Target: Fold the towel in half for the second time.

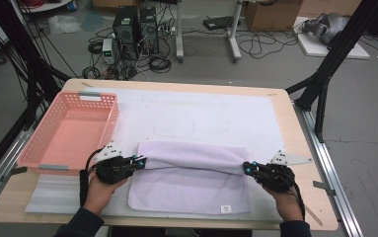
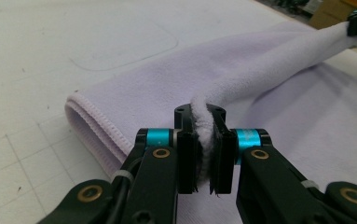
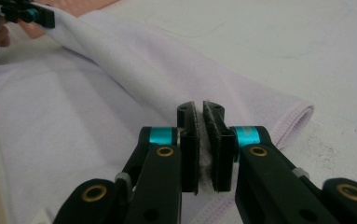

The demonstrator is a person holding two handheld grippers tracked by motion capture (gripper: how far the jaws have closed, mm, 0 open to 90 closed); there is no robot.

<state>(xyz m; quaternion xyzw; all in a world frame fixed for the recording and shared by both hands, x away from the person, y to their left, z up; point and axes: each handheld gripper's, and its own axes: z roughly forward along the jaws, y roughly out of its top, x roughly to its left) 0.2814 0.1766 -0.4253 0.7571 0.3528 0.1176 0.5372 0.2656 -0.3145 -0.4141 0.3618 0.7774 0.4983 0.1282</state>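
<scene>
lavender terry cloth is the working material: a towel (image 1: 189, 185) lying on the white mat (image 1: 201, 116) in the lower centre of the high view, its near half flat, its far edge lifted into a soft ridge.

nearest the camera, at lower left of that view, the left gripper (image 1: 139, 161) has its jaws clamped together on the towel's left end; in the left gripper view a thin fold of pile (image 2: 203, 135) is pinched between the pads. at lower right, the right gripper (image 1: 246, 168) is likewise closed on the right end, with cloth (image 3: 203, 161) caught between its pads, though how much is gripped is hard to judge from there.

handling, as judged: the towel is light, limp and non-fragile. it sags between the two holds and will drape, not hold shape. grip at the hemmed edge near each corner, both layers together, and keep even tension so the fold stays straight.

farther back, at centre left, a pink basket (image 1: 102, 126) stands beside the mat, apart from the towel. beyond the table (image 1: 285, 123), cables and equipment lie on the floor.
</scene>
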